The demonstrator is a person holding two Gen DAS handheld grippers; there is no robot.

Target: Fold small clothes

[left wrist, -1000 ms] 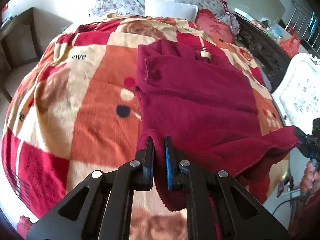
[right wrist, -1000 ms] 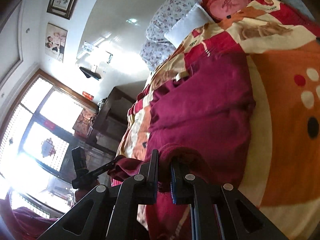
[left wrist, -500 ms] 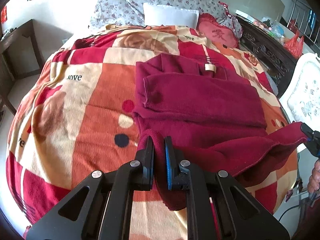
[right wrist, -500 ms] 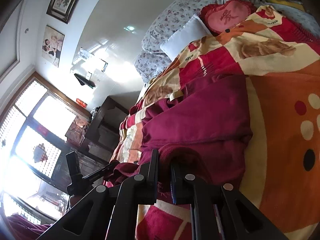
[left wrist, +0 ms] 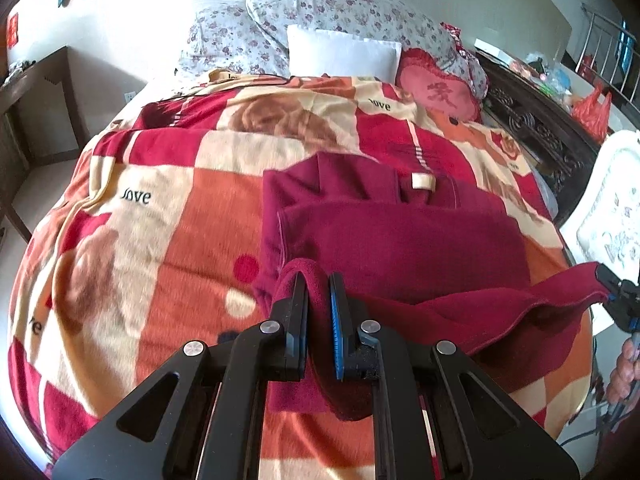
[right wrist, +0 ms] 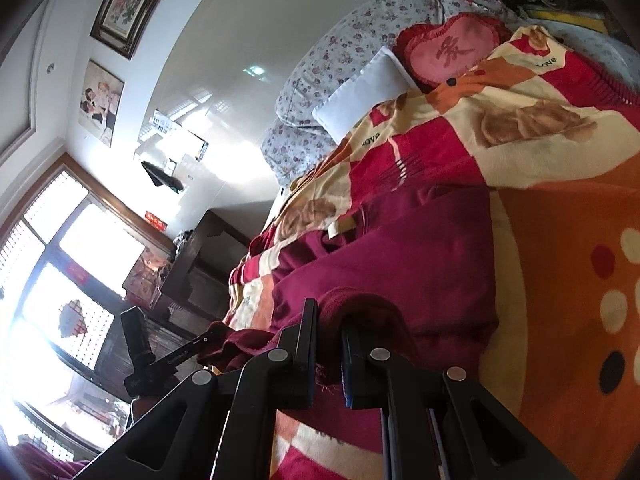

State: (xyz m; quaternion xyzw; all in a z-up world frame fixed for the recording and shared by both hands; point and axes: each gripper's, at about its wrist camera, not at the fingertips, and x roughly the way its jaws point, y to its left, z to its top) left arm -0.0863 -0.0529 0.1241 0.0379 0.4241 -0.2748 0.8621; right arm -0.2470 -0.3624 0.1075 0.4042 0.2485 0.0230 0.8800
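My left tongs (left wrist: 318, 292) and right tongs (right wrist: 328, 320) each pinch a hem corner of the sweater (left wrist: 400, 240), which lies ahead on the bed (left wrist: 160, 220).

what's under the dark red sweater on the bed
The dark red sweater lies on a red, orange and cream patterned blanket, which shows all round it. The patch directly beneath is covered. Its near hem is lifted, pinched by the left gripper and right gripper.

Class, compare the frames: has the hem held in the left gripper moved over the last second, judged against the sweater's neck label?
Yes. The left gripper, shut on the dark red sweater's hem, has carried it up the bed toward the neck label; the gap between them has narrowed.
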